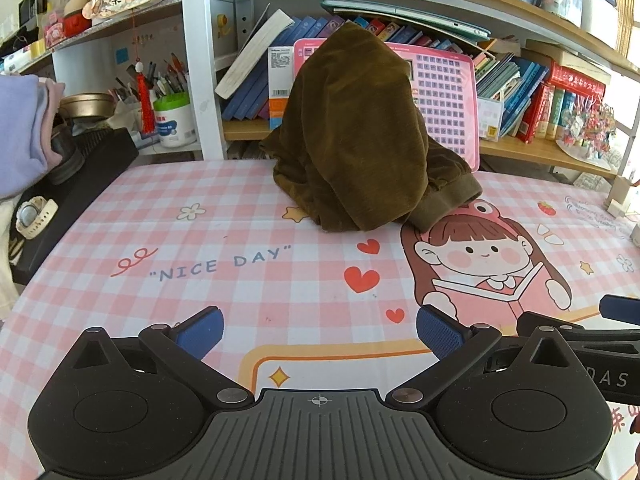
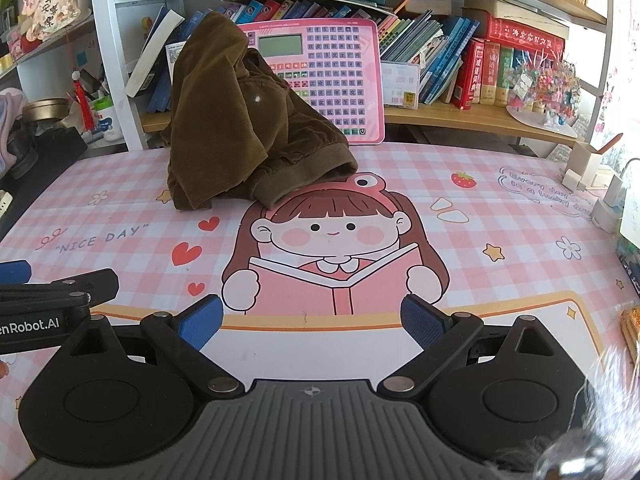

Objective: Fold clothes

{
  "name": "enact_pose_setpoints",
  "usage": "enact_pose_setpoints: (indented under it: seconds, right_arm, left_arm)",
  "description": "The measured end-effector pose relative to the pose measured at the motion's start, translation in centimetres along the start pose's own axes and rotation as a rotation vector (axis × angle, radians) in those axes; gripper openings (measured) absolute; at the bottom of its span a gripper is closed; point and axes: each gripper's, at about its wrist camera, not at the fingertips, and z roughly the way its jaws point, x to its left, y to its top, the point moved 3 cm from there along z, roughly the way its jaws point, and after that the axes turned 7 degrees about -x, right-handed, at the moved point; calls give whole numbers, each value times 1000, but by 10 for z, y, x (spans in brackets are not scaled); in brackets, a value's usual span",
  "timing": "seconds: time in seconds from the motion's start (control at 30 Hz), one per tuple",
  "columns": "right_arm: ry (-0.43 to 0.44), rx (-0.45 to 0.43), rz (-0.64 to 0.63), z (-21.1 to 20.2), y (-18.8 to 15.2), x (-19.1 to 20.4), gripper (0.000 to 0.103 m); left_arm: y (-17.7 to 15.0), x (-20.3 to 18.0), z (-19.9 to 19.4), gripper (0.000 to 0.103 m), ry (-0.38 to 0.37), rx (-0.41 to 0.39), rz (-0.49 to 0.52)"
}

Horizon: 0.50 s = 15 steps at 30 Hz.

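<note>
A brown corduroy garment stands heaped at the far side of the desk, leaning against a pink toy tablet. In the right wrist view the same garment sits far left of centre, a ribbed cuff resting on the mat. My left gripper hovers open over the pink checked mat, well short of the garment, nothing between its blue pads. My right gripper is open too, empty, above the cartoon girl print. Each gripper shows at the edge of the other's view.
Shelves of books rise behind the desk. A black box with a watch and folded pastel clothes lie at the left. A pen cup stands back left. White chargers and small boxes crowd the right edge.
</note>
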Motion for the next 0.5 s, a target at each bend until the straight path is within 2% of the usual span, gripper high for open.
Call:
enact_pose_setpoints:
  seconds: [0.5]
  right_arm:
    - [2,0,4,0,0,0,96]
  left_arm:
    - [-1,1,0,103,3,6,2]
